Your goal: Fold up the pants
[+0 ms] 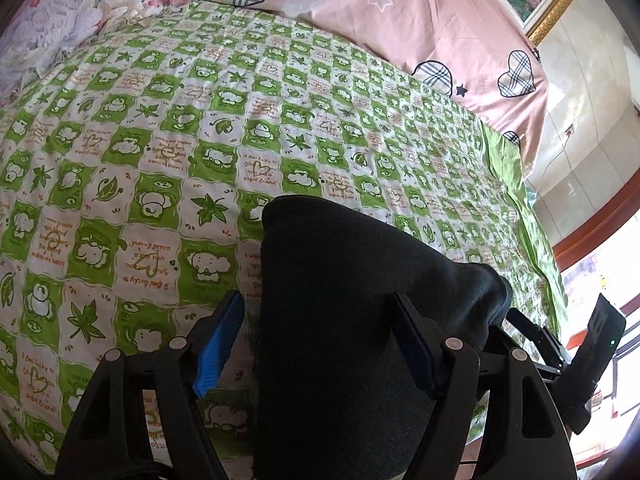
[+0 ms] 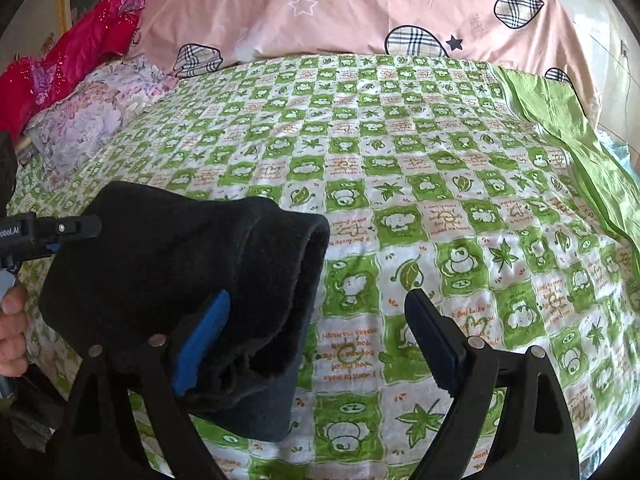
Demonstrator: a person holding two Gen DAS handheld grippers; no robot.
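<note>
Your left tongs point(image 1: 320, 344) stand wide, and the black pants point(image 1: 360, 300) rise in a thick bundle between the two fingers; the cloth lies against the right finger, while a gap shows beside the blue-padded left finger point(image 1: 218, 348). Whether the cloth is actually gripped you cannot tell from here. Your right tongs point(image 2: 320, 348) are also spread wide. A folded, fleece-lined end of the pants point(image 2: 180, 280) drapes over their left finger, with nothing but bed sheet between the pads; the right finger point(image 2: 434, 344) is bare. Below both tongs lies the green-and-white checked bed sheet point(image 2: 440, 200). Far ahead of the tongs sits a pink quilt point(image 2: 340, 8) with plaid hearts, and off to the left a floral pillow point(image 2: 84, 120) and a red garment point(image 2: 76, 52).
</note>
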